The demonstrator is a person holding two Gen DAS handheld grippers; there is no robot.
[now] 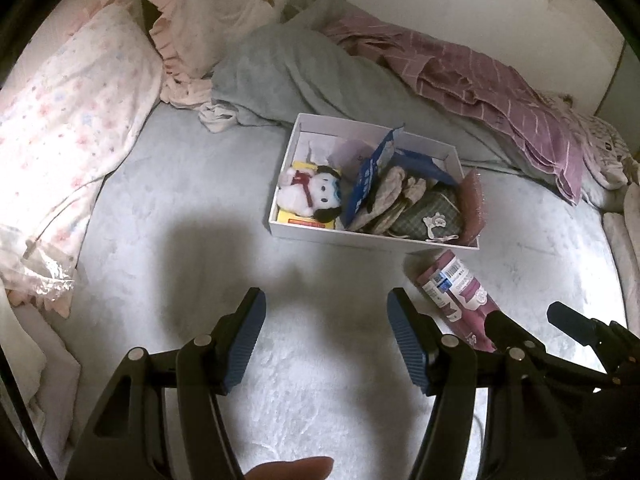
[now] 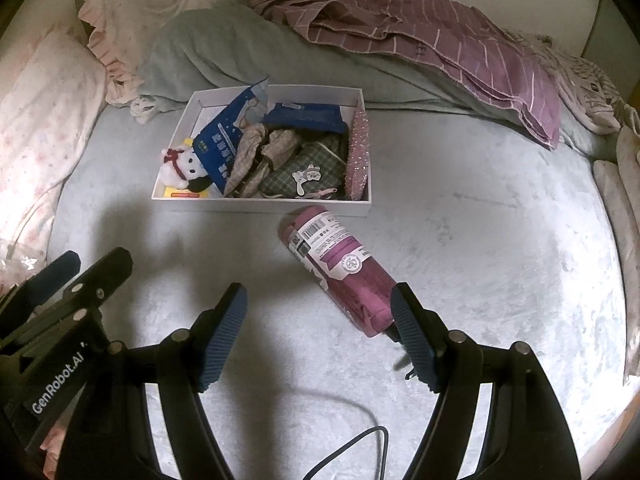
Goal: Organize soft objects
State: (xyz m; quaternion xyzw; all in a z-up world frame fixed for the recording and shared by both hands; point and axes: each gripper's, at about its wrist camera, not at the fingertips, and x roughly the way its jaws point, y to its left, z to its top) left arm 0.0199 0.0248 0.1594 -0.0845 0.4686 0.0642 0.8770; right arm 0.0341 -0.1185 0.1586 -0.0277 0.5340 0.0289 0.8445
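pack (image 2: pixel 340 268) lies loose beside box (image 2: pixel 264 206) — both grippers, left (image 1: pixel 326 336) and right (image 2: pixel 318 332), open and empty — straddle its middle, squeeze gently.

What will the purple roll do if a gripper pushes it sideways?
The purple roll looks round and lies on its side on the bed, so it would probably roll. Its wrapper looks smooth and shiny, so pads might slip a little. It looks soft enough to squash slightly, though the pictures can't settle that.
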